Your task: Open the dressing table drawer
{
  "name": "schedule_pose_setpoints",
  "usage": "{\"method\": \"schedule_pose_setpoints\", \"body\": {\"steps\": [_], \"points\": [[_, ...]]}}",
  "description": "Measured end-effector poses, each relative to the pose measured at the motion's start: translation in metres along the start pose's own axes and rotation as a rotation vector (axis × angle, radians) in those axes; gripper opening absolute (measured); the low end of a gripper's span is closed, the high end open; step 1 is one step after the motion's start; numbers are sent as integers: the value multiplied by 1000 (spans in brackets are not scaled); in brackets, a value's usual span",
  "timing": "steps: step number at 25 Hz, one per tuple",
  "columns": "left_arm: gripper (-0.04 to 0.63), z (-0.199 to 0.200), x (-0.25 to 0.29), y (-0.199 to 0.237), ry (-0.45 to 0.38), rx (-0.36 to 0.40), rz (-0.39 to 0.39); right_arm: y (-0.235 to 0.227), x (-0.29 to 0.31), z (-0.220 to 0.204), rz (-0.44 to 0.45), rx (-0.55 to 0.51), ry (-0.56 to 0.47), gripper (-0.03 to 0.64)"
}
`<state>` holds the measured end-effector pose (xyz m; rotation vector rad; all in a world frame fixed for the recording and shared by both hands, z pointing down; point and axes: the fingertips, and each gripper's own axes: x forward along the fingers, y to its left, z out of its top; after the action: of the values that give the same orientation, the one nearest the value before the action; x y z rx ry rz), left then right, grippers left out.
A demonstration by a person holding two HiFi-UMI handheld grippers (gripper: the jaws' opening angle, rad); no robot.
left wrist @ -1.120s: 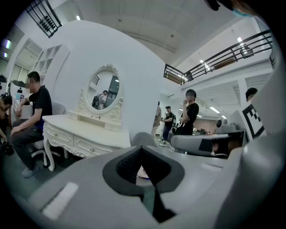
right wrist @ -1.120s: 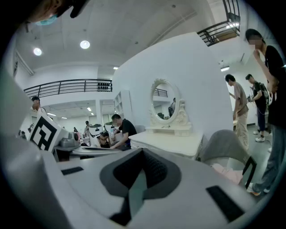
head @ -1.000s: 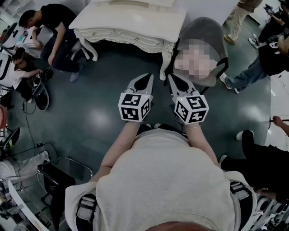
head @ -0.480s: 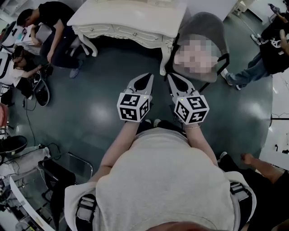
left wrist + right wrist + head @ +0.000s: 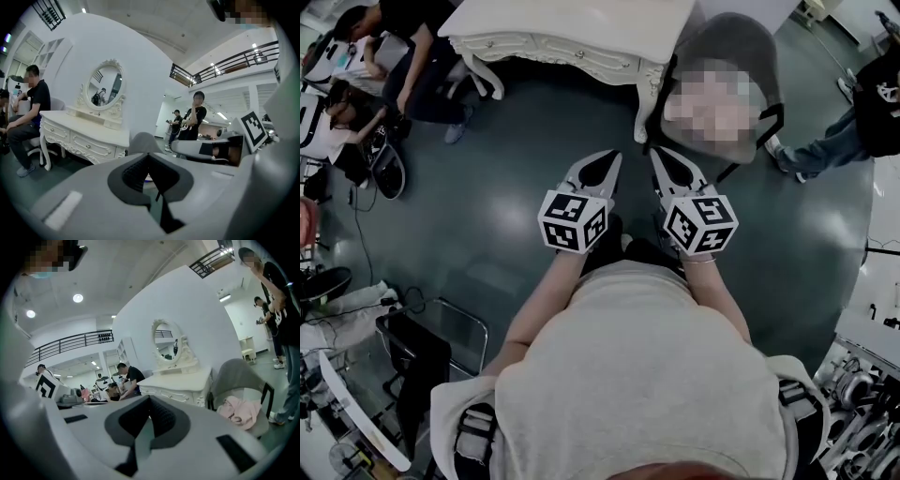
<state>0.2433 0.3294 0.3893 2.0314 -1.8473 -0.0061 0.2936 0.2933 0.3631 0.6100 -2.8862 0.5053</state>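
Left gripper [image 5: 603, 157] and right gripper [image 5: 663, 156], both closed and empty, face the white dressing table [image 5: 581, 28], whose stiff drawer [image 5: 101, 151] probably slides lightly if pulled by its small knob [image 5: 87, 146].

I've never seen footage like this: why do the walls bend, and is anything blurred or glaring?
Head view: dim, with soft glare patches on the floor. Left gripper view: the wide-angle lens bows the wall behind the dressing table; the left gripper, up close, looks soft. Right gripper view: same bowing, dark round border, bright ceiling lights.
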Motion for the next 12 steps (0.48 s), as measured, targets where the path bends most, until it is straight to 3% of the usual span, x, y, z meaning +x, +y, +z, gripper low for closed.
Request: {"method": "schedule_pose_setpoints", "body": {"steps": [7, 12], "points": [[9, 5, 6, 37, -7, -16, 78, -4, 28, 0, 2, 0, 9, 8], [9, 19, 31, 72, -3, -15, 56, -10, 68, 8, -15, -10, 9, 9]]}}
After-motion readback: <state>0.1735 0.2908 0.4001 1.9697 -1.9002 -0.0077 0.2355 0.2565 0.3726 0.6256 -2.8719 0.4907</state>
